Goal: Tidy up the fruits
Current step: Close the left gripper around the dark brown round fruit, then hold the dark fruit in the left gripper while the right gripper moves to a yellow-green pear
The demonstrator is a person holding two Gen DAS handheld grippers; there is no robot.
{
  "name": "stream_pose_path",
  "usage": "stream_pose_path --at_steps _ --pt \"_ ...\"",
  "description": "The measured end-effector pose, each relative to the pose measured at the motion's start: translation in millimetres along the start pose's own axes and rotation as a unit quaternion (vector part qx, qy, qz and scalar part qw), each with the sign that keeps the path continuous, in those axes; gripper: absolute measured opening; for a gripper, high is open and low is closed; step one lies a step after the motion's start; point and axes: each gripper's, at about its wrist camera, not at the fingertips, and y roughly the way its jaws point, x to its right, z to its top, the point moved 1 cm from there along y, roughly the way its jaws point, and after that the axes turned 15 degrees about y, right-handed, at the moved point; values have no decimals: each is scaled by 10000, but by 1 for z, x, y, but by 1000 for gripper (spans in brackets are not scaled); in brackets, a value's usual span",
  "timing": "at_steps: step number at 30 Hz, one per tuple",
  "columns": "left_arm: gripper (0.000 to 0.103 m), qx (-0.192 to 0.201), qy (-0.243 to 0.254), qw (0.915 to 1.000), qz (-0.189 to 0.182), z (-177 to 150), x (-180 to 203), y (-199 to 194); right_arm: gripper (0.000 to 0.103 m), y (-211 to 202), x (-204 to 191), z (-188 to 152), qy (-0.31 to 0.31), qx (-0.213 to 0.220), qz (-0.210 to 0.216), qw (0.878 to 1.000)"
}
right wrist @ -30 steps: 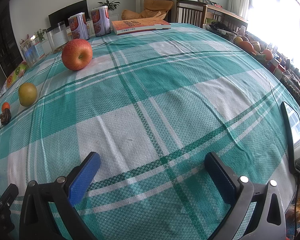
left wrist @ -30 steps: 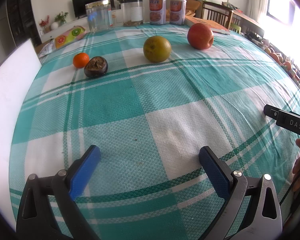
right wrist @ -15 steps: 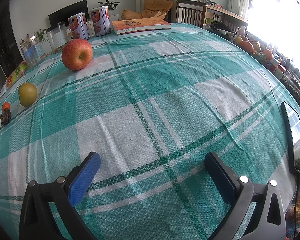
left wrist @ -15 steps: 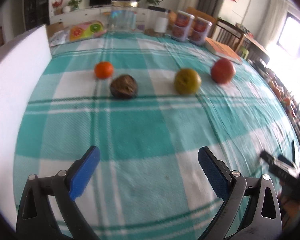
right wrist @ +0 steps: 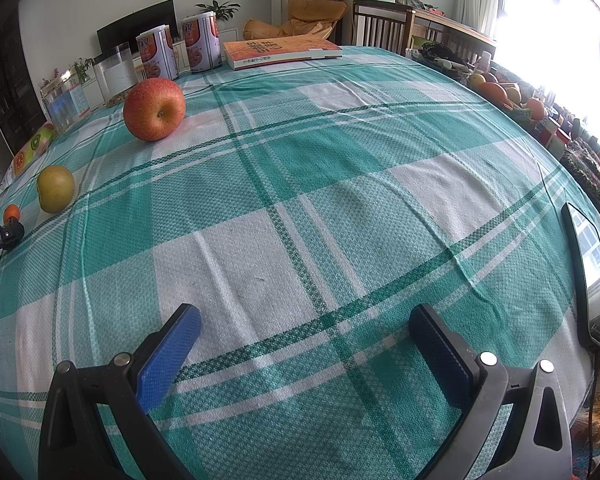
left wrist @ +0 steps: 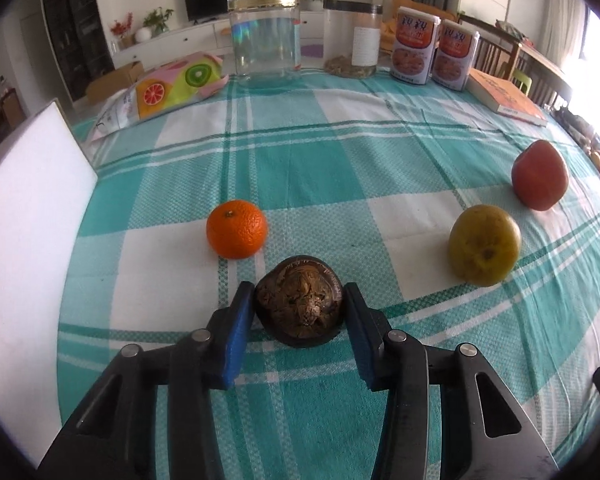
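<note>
A: Between the left gripper [left wrist: 299, 300] pads sits the dark fruit [left wrist: 299, 306], brown and wrinkled, resting on the tablecloth [left wrist: 300, 160]. Both blue pads touch its sides; jaws narrow, closed on it

B: Lifted?

A: Cannot tell; its underside appears to meet the cloth

B: Neighbours?

A: Orange [left wrist: 237, 229] just beyond and to the left, apart from the dark fruit. Yellow-green fruit [left wrist: 485, 249] to the right, well apart. Apple [left wrist: 539, 175] past that, near but not touching it

B: Right gripper [right wrist: 304, 338]?

A: Jaws wide, nothing between them, only checked cloth under the pads. Low over the near side of the table. From its view the apple [right wrist: 154, 109], yellow-green fruit [right wrist: 55, 189] and orange [right wrist: 11, 213] line up along the far left

B: Surroundings?

A: White board [left wrist: 24, 216] at the left table edge. At the far edge: clear jar [left wrist: 265, 40], second jar [left wrist: 353, 42], two printed cans [left wrist: 434, 54], a fruit-print bag [left wrist: 168, 88] and a book [left wrist: 506, 98]. Phone [right wrist: 590, 276] lying at the right edge in the right view
</note>
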Motion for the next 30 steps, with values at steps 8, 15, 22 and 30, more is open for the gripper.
stream_pose_path --at_steps 8,15,22,30 --pt "46 -100 128 9982 -581 -50 13 -62 103 0 0 0 1 0 0 10000" --pt "46 -69 478 9969 -626 -97 36 -93 103 0 0 0 0 0 0 10000" --pt "87 187 148 9990 -380 -112 34 -83 103 0 0 0 -1 -1 1 10000" --pt "96 179 177 9996 -141 -118 33 -75 103 0 0 0 -1 -2 2 10000"
